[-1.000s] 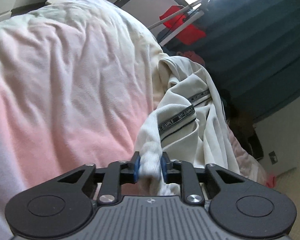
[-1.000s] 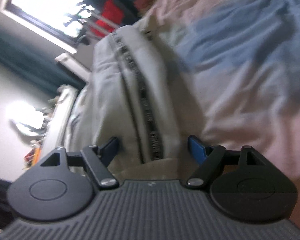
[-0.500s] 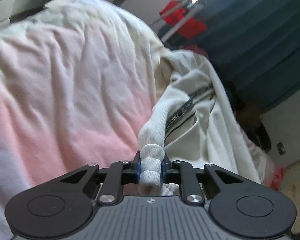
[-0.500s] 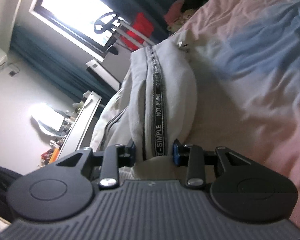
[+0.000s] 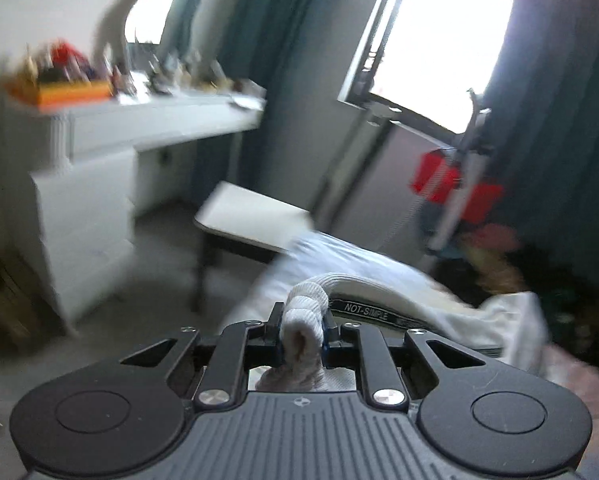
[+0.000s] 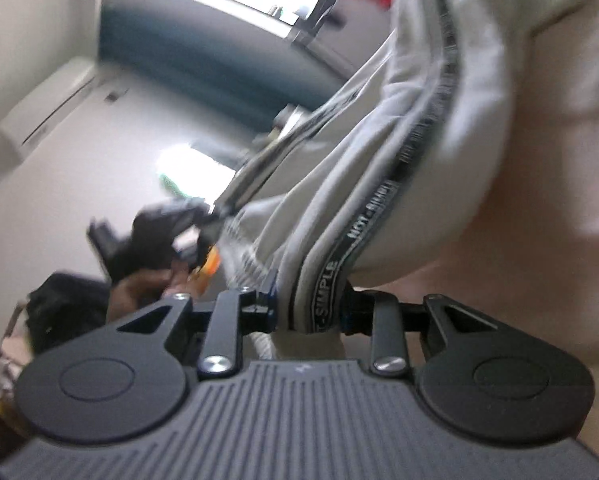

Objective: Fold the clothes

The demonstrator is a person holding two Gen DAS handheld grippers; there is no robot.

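The left hand-held gripper (image 5: 302, 334) was pinching a bunched ribbed end of the white garment (image 5: 415, 310), which trailed right over the bed (image 5: 299, 256), its black "NOT-SIMPLE" tape showing. The right hand-held gripper (image 6: 308, 305) was clamped on another part of the same garment (image 6: 411, 128), across that printed tape, with cloth hanging slack above it.

The step in hand looked like lifting and spreading it; doing it well probably meant drawing both grips apart evenly until the tape ran straight, then lowering it flat.

To the left stood a cluttered white dresser (image 5: 83, 184), then a small surface (image 5: 255, 216), a window (image 5: 439, 40), and a rack with red cloth (image 5: 455, 184). Both views were motion-blurred.
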